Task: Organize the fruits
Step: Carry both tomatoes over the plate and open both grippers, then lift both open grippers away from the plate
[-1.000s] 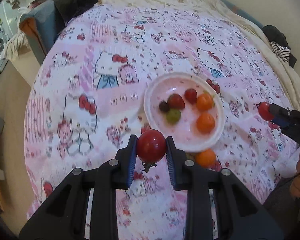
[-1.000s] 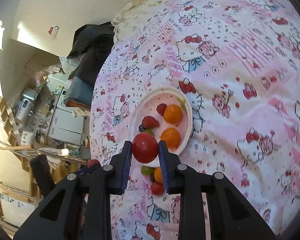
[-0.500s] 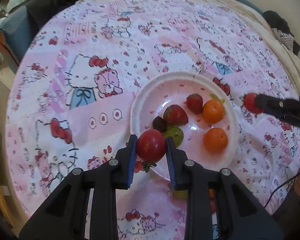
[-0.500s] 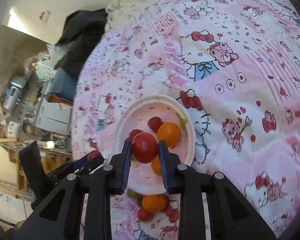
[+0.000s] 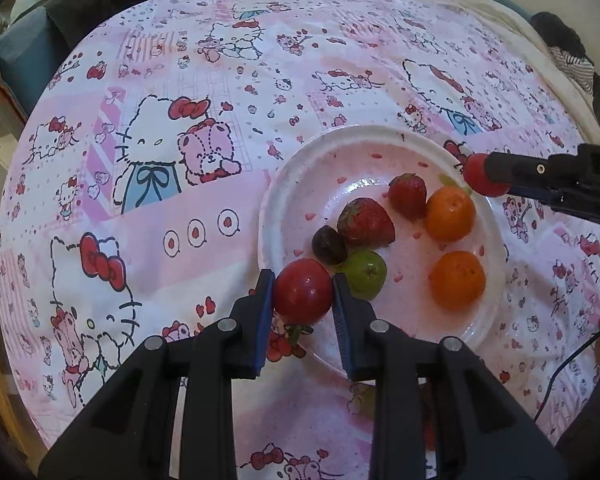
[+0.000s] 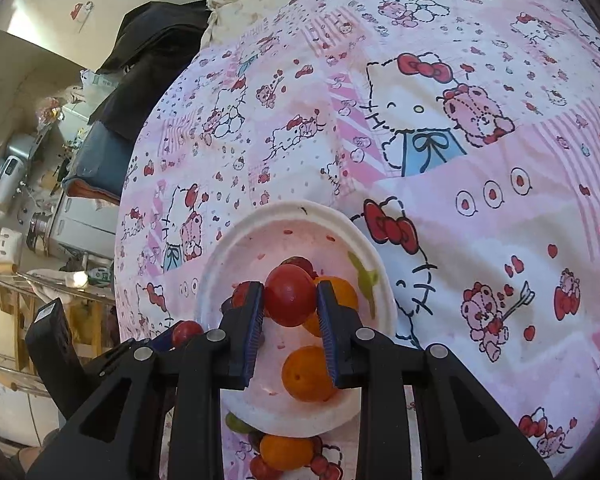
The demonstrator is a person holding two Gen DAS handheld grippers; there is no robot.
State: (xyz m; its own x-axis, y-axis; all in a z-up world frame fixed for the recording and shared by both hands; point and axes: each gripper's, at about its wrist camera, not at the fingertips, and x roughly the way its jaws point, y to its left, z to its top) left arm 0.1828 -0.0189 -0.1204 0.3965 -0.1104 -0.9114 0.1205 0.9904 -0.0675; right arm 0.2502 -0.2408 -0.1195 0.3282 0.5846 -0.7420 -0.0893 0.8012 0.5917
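A white plate (image 5: 284,184) lies on the pink cartoon-print bedspread. It holds two strawberries (image 5: 366,222), two oranges (image 5: 456,280), a dark grape (image 5: 328,245) and a green fruit (image 5: 366,274). My left gripper (image 5: 303,292) is shut on a red tomato (image 5: 303,290) over the plate's near left rim. My right gripper (image 6: 290,296) is shut on another red tomato (image 6: 290,294) above the plate (image 6: 236,248); it also shows in the left wrist view (image 5: 484,174) at the plate's right rim.
Outside the plate's near edge lie an orange (image 6: 286,452), a green fruit (image 6: 236,424) and small red fruit (image 6: 262,468). Dark clothing (image 6: 156,52) lies at the bed's far end. Shelves and appliances (image 6: 16,168) stand beyond the bed's edge.
Both grippers have moved in towards the plate, each still holding its tomato. The plate looks larger and nearer in both views.
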